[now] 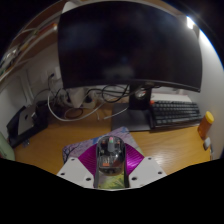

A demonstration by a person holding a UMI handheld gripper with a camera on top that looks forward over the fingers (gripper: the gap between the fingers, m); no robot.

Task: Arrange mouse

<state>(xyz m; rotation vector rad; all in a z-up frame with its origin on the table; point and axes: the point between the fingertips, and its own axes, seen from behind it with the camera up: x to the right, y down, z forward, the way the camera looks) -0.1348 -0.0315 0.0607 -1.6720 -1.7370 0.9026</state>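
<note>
A hand-held tool [110, 168] grips a mouse [110, 152] between its two fingers, the magenta pads [93, 159] pressed to either side of the dark, translucent shell, above a wooden surface [60, 142]. Whether the mouse rests on the wood or is lifted clear of it cannot be told. Beyond the mouse a large dark monitor [125, 45] stands on its base at the back of the surface. To the right of the monitor's base lies a black keyboard [178, 112], with a yellow object [207, 127] at the keyboard's far right end. To the left of the monitor, white cables [75, 100] trail across the wood toward a dark box [25, 120]. A pale wall rises behind the monitor, and a bright light [190, 22] glares above its right corner.
</note>
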